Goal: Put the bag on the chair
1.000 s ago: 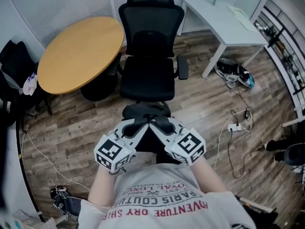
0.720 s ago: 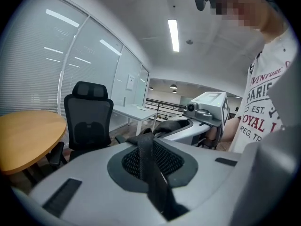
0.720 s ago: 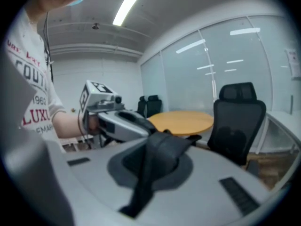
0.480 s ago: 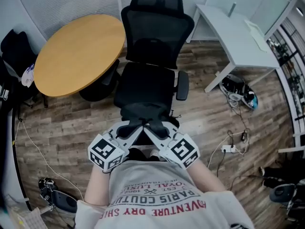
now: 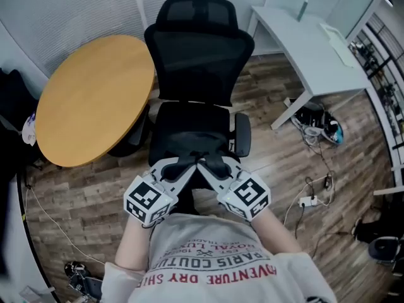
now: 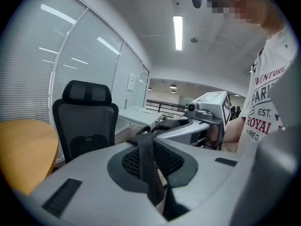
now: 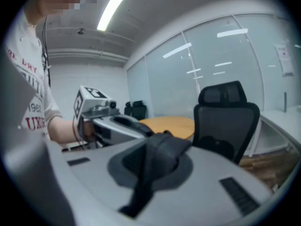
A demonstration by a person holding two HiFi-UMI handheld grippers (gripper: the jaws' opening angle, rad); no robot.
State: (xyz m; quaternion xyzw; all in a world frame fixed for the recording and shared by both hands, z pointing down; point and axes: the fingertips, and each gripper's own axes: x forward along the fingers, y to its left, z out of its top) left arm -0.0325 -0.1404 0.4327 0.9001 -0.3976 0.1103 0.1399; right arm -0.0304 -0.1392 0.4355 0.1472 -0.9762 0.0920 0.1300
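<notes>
A black bag (image 5: 192, 145) hangs by its straps between my two grippers, over the front edge of the black office chair's seat (image 5: 189, 120). The bag's outline merges with the dark seat. My left gripper (image 5: 188, 161) is shut on a black strap (image 6: 151, 178). My right gripper (image 5: 207, 161) is shut on the other strap (image 7: 141, 187). The tips of the two grippers meet in front of the person's chest. The chair's mesh back (image 5: 197, 49) faces me, and the chair also shows in the left gripper view (image 6: 87, 121) and the right gripper view (image 7: 225, 121).
A round wooden table (image 5: 88, 100) stands left of the chair, close to it. A white desk (image 5: 309, 43) is at the back right, with cables and a power strip (image 5: 309, 201) on the wooden floor beneath and beside it. Dark things lie at the far left (image 5: 12, 100).
Both grippers have moved forward together with the bag. The chair is nearer, and the bag is now over the seat's front edge instead of short of it.
</notes>
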